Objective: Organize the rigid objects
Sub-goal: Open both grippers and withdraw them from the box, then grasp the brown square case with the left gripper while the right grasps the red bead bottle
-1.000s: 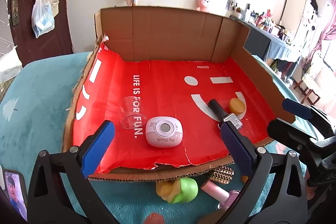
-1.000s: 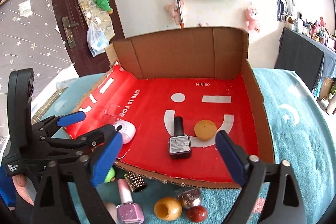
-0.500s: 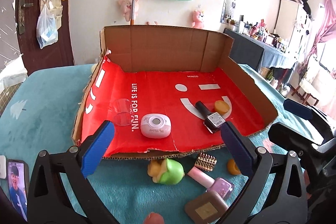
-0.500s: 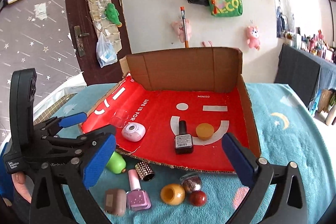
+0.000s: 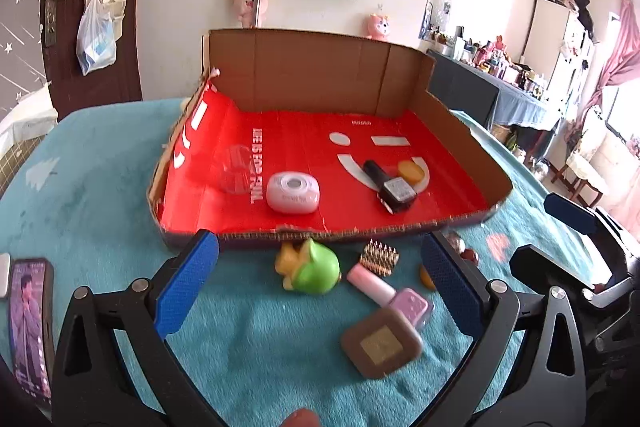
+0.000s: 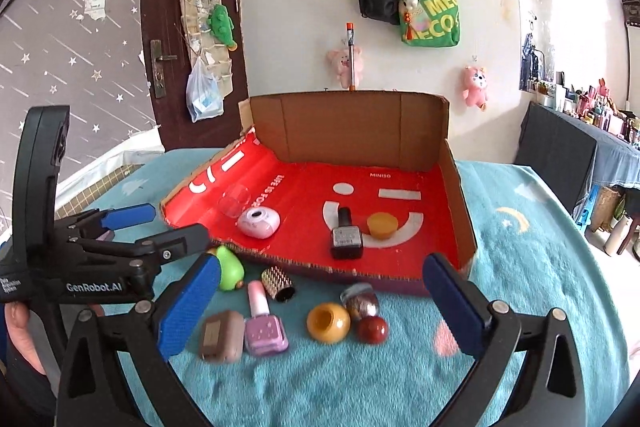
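A shallow cardboard box with a red floor (image 5: 304, 131) (image 6: 400, 183) lies on the teal cloth. In it are a clear cup (image 5: 234, 169), a white-pink round case (image 5: 293, 192) (image 6: 259, 222), a black nail polish bottle (image 5: 390, 185) (image 6: 346, 235) and an amber cap (image 5: 412, 171) (image 6: 383, 225). In front of the box lie a green toy (image 5: 314, 266) (image 6: 230, 269), a studded cap (image 5: 379, 257) (image 6: 279, 283), a pink polish bottle (image 5: 394, 297) (image 6: 264, 327), a brown case (image 5: 382, 343) (image 6: 222, 335), an amber bead (image 6: 328, 322), a glitter piece (image 6: 360, 301) and a red ball (image 6: 373, 329). My left gripper (image 5: 320, 287) and right gripper (image 6: 320, 303) are open and empty above them.
A phone (image 5: 30, 327) lies at the cloth's left edge. The box's back and right walls stand up; its front edge is low. A door and a wall with hanging bags are behind. The left gripper shows in the right wrist view (image 6: 136, 227).
Both grippers have pulled back and up from the box. The loose items in front of the box have come into full view. Nothing was picked up.
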The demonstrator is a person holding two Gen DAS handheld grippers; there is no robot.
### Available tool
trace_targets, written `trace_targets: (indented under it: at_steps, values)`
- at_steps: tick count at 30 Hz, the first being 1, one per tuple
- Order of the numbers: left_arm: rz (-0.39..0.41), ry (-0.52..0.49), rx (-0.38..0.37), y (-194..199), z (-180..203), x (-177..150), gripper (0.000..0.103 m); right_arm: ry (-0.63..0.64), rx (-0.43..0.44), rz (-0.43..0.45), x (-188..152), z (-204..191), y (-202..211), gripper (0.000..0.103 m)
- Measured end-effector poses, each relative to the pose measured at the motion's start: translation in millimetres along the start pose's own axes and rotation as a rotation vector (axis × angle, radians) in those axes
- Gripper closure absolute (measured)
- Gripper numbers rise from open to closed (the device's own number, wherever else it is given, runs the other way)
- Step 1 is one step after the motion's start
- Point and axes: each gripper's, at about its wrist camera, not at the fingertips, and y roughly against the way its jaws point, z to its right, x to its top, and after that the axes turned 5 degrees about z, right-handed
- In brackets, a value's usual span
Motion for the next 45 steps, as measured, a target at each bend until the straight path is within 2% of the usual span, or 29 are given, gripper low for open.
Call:
trace_targets:
  at_steps: [15, 26, 34, 37, 39, 44, 45]
  values:
    - [-0.136, 0.018, -0.017, -3.6, -1.5, -52.2, 0.000, -0.008, -0.030, -0.089, -43.5, -0.1, 3.6, 0.000]
    - [-0.204, 0.043, -0.038, -11.0, 0.4, -74.7, 0.000, -0.020, -0.050, -0.181, -72.3, 4.1, -7.4, 0.000]
    - [-0.214, -0.010, -0.047, -20.2, 20.8, -75.0, 0.000, -0.051, -0.153, -0.216, -69.2, 34.9, -20.0, 0.000]
    - [-0.213, -0.025, -0.029, -25.2, 23.5, -73.3, 0.000, -0.041, -0.201, -0.226, -65.6, 47.1, -26.3, 0.003]
    - [-0.211, -0.022, -0.020, -28.8, 22.5, -71.3, 0.000, -0.034, -0.221, -0.232, -62.4, 53.0, -31.2, 0.009]
    - [-0.213, -0.030, -0.004, -35.5, 19.4, -67.9, 0.000, -0.041, -0.222, -0.245, -52.4, 64.7, -48.7, 0.011]
    - [-0.215, -0.035, -0.004, -36.3, 18.8, -67.8, 0.000, -0.051, -0.198, -0.245, -49.4, 66.1, -52.0, 0.012]
